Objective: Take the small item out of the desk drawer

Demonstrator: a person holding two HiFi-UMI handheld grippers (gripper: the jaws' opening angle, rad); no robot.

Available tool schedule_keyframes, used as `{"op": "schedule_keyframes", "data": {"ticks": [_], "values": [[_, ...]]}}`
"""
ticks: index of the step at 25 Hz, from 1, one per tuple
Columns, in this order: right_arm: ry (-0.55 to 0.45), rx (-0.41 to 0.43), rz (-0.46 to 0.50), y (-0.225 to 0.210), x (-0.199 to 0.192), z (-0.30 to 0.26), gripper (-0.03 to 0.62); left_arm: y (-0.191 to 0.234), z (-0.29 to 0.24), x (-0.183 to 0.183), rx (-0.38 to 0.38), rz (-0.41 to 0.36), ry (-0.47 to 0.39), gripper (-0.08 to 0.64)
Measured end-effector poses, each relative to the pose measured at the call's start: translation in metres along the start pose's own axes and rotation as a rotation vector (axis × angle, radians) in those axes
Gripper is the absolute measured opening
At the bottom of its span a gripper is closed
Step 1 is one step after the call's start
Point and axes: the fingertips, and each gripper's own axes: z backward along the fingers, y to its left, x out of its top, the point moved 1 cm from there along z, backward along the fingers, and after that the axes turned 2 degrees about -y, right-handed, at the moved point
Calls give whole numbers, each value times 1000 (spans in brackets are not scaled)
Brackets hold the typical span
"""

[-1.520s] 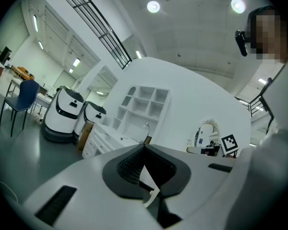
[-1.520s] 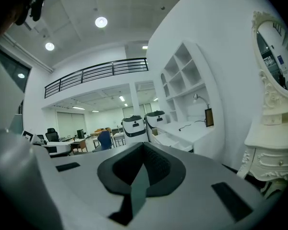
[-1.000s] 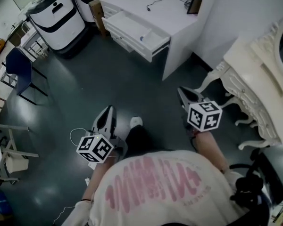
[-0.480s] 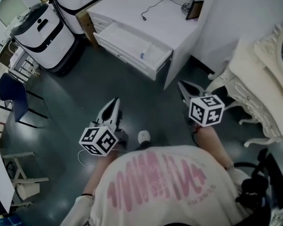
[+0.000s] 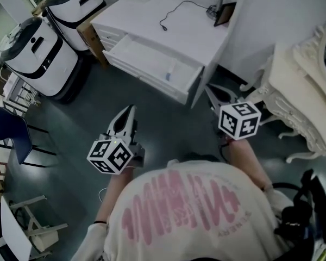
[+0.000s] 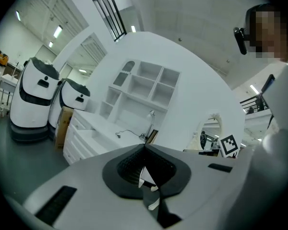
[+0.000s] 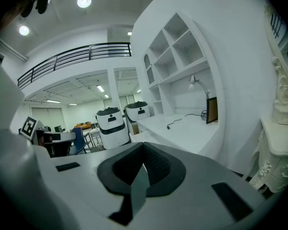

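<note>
Both claws are pinched shut on nothing: the left claw (image 6: 144, 147) and right claw (image 7: 143, 150) hang well apart from the open drawer (image 5: 144, 58) of the bench (image 5: 179, 26). The item (image 5: 168, 76) lies at the drawer's right end, near its front wall. It looks small and light, probably stiff. A pinch from above across its narrow sides should suit.

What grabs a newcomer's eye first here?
The white desk sits at top centre of the head view, its drawer pulled open with a small bluish item near the drawer's right end. Below it, the left gripper and right gripper, both shut and empty, hang over the dark floor, short of the desk. Two white-and-black rounded machines stand at upper left.
</note>
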Motion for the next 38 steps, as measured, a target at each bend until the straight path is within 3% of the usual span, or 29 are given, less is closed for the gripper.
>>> {"op": "schedule_keyframes", "data": {"ticks": [4, 11, 18, 27, 38], "values": [[53, -26, -1, -11, -12, -15, 15, 18, -13, -5, 4, 20, 21, 28], [107, -70, -33, -38, -33, -38, 15, 52, -19, -22, 77, 62, 58, 28], [150, -30, -40, -41, -39, -90, 15, 73, -42, -28, 85, 81, 87, 28], [193, -20, -45, -78, -25, -179, 15, 125, -109, -14, 120, 106, 95, 28], [351, 50, -5, -104, -48, -273, 15, 164, -178, -19, 161, 151, 153, 28]]}}
